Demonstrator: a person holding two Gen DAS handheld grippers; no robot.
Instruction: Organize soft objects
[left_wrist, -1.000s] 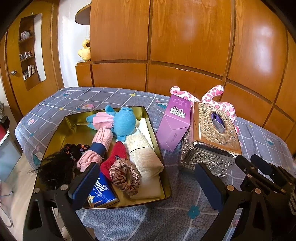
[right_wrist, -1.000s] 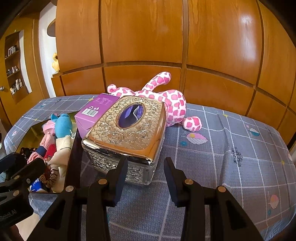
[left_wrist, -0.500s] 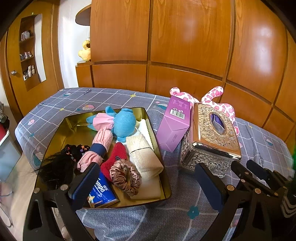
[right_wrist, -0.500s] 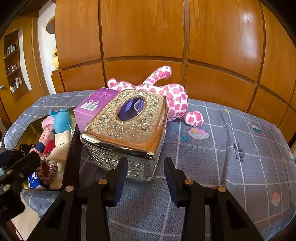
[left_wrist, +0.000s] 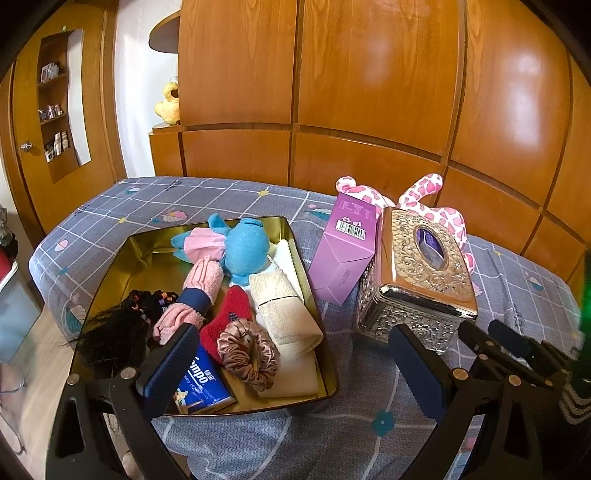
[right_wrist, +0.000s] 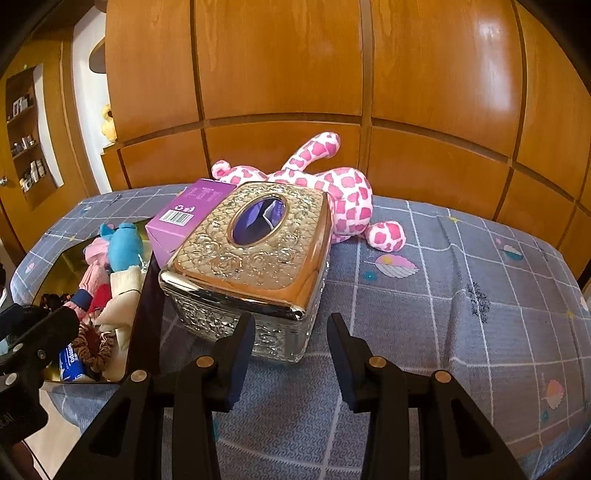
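Scrunchie (left_wrist: 246, 353) clear from left wrist, half-hidden from right.

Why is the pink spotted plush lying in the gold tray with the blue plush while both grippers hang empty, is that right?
Not quite. The pink spotted plush lies on the bed behind the tissue box, outside the gold tray, as the right wrist view shows. The blue plush is in the tray, and both grippers are empty.

Both wrist views look steeply down, close, sharing the tissue box (left_wrist: 417, 275) (right_wrist: 251, 258).

Home bedroom: bed (right_wrist: 461, 280), wood wardrobe panels (right_wrist: 280, 62), plush toys.
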